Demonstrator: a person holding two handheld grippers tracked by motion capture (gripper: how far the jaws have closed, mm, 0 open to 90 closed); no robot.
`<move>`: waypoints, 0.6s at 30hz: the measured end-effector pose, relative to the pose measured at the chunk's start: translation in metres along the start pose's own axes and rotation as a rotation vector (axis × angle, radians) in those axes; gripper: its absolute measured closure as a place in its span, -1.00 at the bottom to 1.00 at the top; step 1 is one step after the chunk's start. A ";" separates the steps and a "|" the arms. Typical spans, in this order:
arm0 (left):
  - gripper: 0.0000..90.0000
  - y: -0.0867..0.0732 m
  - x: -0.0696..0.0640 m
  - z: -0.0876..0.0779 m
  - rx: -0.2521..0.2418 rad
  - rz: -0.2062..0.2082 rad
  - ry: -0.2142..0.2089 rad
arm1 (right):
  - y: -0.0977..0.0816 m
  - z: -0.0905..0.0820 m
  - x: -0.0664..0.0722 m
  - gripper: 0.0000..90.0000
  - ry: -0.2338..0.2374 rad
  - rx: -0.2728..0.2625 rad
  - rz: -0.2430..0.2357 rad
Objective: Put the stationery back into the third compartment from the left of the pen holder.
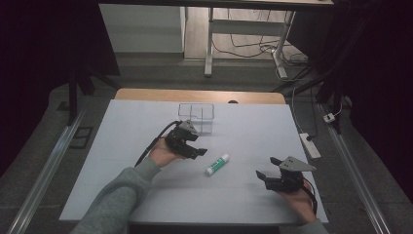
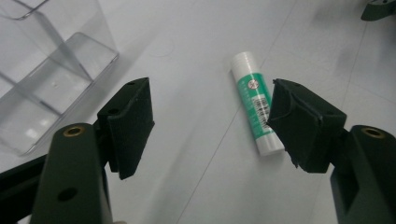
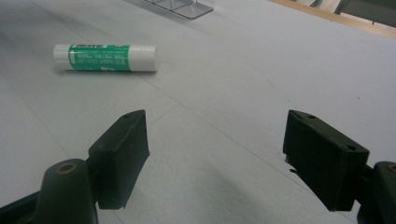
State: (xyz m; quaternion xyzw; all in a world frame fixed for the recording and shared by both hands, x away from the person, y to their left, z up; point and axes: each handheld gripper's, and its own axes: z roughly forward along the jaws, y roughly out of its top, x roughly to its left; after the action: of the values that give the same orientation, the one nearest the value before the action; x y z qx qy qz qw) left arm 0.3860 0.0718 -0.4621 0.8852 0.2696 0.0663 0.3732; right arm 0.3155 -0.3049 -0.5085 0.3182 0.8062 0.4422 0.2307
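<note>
One glue stick [image 1: 217, 164] lies flat mid-bench, between two tongs; one clear divided box [image 1: 196, 117] stands behind it. The left tongs [image 1: 197, 151] hover near the stick, released — nothing gripped; the right tongs [image 1: 268, 168] rest well apart, also released. The white bench [image 1: 253, 131] lies bare around the stick.

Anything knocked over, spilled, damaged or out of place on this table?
Nothing stands out. The glue stick lies flat on the white table, capped and intact. The clear divided container stands upright behind it. Both grippers are open, holding nothing.
</note>
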 end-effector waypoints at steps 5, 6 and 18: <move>-0.33 0.007 -0.007 0.004 -0.002 0.023 0.001 | 0.000 -0.001 0.000 -0.52 -0.003 0.001 0.004; -0.33 0.008 -0.008 0.004 -0.003 0.027 0.001 | 0.000 0.000 0.000 -0.52 0.000 0.001 0.006; -0.30 0.023 -0.027 0.028 0.081 0.047 0.015 | -0.002 -0.002 0.000 -0.52 -0.008 0.009 0.009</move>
State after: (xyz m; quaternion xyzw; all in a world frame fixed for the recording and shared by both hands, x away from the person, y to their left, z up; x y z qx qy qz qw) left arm 0.3821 0.0266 -0.4640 0.9052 0.2537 0.0707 0.3334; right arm 0.3137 -0.3064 -0.5094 0.3246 0.8058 0.4386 0.2304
